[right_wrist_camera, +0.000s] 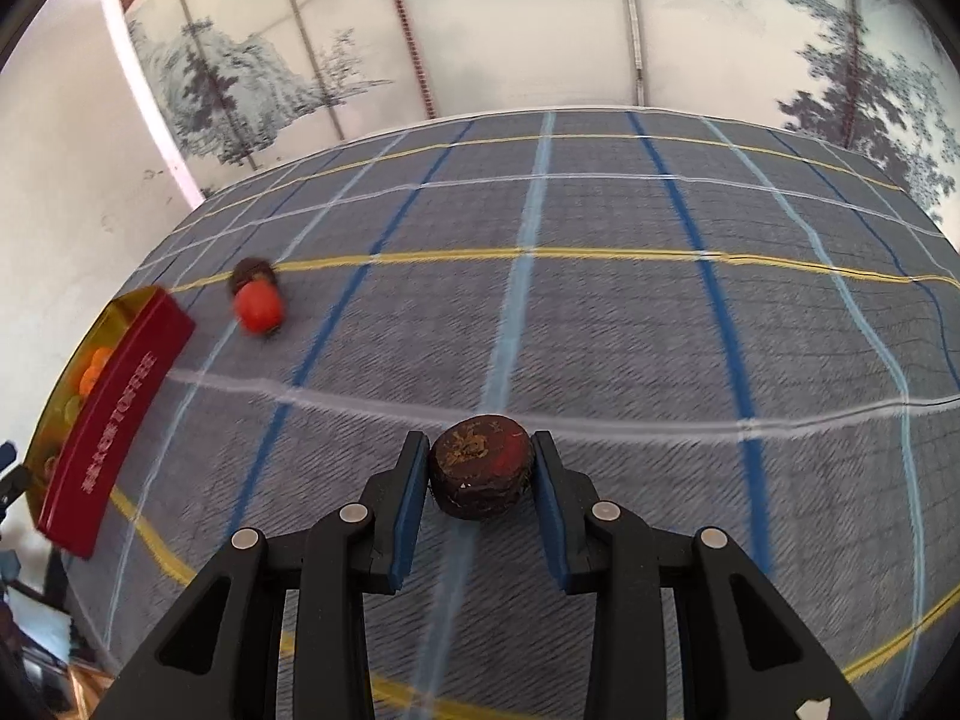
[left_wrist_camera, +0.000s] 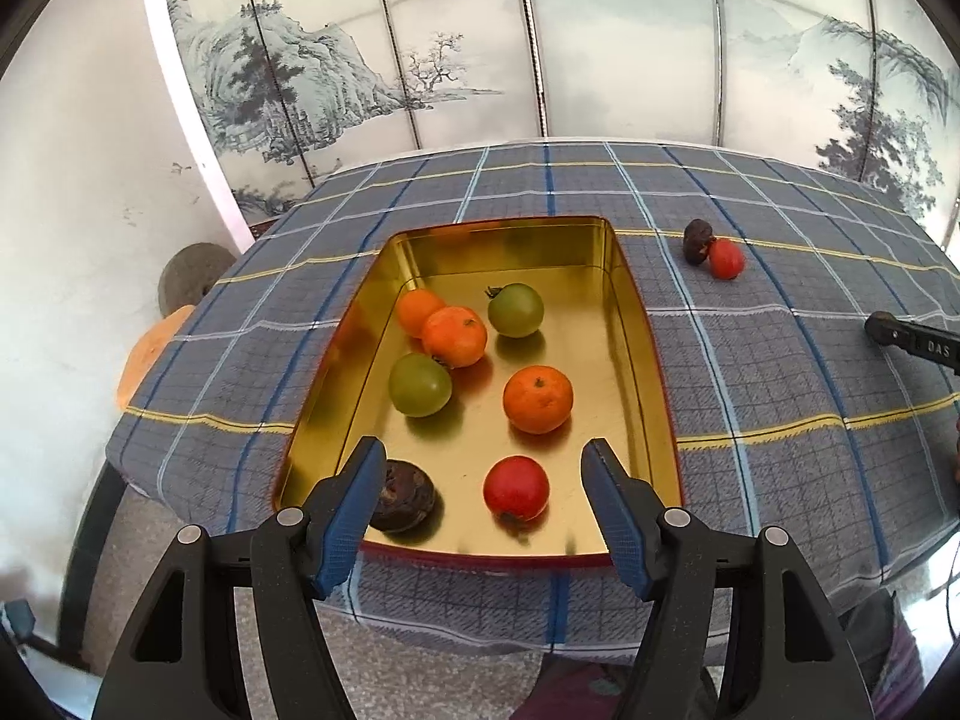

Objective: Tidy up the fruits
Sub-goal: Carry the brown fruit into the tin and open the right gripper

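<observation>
The right gripper is clamping a dark, firm, rough-skinned fruit across its sides, lower centre; the left gripper is standing open, empty, above the tin.

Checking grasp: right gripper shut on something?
Shut: right gripper pads press both sides of the dark brown fruit, held above the tablecloth.

left gripper at lower centre of frame, angled downward, jaws apart, nothing between blue pads. right gripper at lower centre of its frame, angled downward, jaws narrow, pads pressing both sides of dark round fruit. black tip of right gripper at right edge of left view.
</observation>
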The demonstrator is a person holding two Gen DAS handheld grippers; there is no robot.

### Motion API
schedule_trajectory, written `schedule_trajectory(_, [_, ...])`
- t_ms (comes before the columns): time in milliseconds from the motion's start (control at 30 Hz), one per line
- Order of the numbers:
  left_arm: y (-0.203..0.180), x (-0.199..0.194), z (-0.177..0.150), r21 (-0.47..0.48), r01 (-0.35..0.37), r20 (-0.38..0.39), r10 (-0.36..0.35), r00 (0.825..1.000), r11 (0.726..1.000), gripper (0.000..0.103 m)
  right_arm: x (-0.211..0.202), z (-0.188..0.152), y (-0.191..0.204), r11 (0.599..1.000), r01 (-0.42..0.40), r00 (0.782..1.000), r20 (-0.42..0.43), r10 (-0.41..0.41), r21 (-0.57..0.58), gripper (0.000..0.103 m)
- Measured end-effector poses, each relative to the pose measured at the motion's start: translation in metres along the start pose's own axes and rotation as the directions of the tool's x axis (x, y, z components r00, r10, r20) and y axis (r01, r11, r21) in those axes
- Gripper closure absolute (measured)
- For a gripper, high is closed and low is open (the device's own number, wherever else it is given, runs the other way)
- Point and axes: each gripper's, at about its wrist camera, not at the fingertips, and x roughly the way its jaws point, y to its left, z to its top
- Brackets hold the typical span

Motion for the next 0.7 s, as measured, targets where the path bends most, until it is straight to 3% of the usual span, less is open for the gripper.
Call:
schedule_trajectory(300, [0.014,-0.001,-0.007,-0.025,-0.017,0.000,0.017,1.000,1.000,0.035,-0.015,-0.013,0.070,0.987,-0.119,0.993,-0.012,0.119,-0.104,0.071])
schedule_trajectory(500, [0.028,0.000,-0.013,-0.044,-0.040,-0.003,0.040,0.999,0.998,0.035,-0.031,-0.005,0.133,0.952,-0.217,0.976,-0.014,0.219,-0.216,0.071])
schedule_trajectory(700, [0.042,0.001,-0.020,-0.053,-0.072,0.001,0.072,0.997,0.996,0.035,-0.035,-0.002,0.193,0.900,-0.326,0.944,-0.057,0.324,-0.289,0.071])
